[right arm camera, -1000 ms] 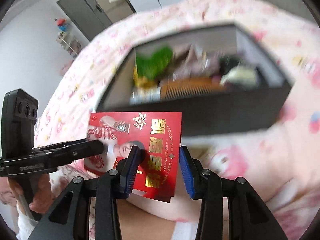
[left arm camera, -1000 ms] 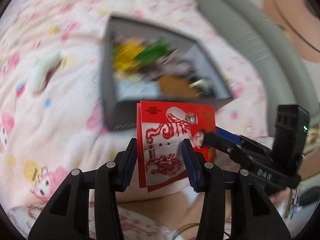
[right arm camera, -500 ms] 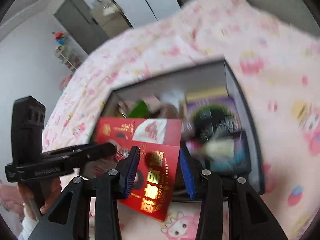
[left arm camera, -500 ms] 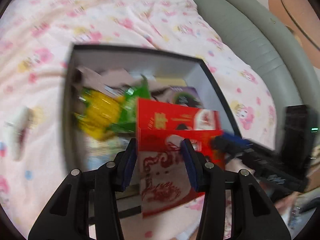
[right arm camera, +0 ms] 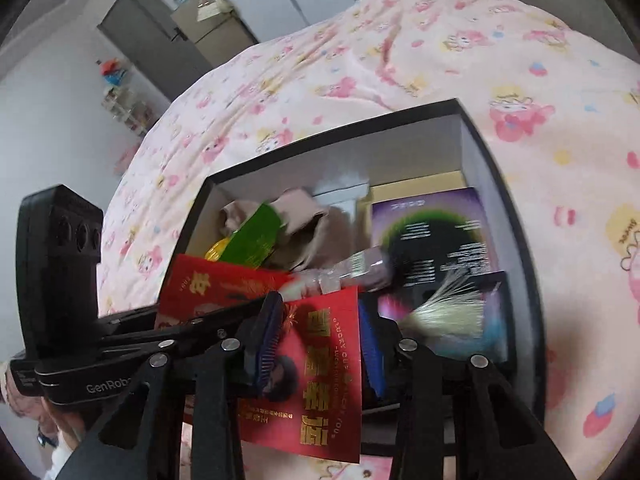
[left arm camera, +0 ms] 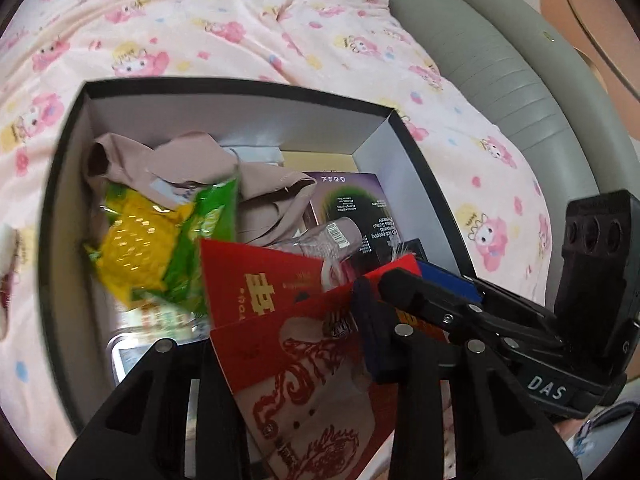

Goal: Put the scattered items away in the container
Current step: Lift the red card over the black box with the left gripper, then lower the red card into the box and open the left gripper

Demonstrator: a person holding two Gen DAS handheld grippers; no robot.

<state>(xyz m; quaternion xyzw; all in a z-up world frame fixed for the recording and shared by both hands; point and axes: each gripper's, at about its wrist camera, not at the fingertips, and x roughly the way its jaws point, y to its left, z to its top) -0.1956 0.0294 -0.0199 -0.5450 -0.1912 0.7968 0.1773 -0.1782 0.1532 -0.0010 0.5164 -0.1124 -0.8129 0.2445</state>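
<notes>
A dark open box (left arm camera: 64,184) sits on the pink patterned bedspread; it also shows in the right wrist view (right arm camera: 516,216). Both grippers hold red envelopes over it. My left gripper (left arm camera: 296,344) is shut on a red envelope with a white panel and red dragon print (left arm camera: 304,380). My right gripper (right arm camera: 320,340) is shut on a red envelope with gold characters (right arm camera: 320,372). A second red envelope (left arm camera: 256,280) fans out behind. The right gripper's fingers (left arm camera: 424,300) cross in front of the left one.
Inside the box lie a yellow-green snack bag (left arm camera: 160,240), beige cloth (left arm camera: 192,164), a purple packet (left arm camera: 356,208), a small bottle (right arm camera: 360,270) and a pale brush (right arm camera: 440,312). A grey padded headboard (left arm camera: 500,60) stands right. A white item (left arm camera: 6,264) lies left of the box.
Both grippers have carried the red envelopes forward from in front of the box to over its open inside. The box now fills the middle of both views.
</notes>
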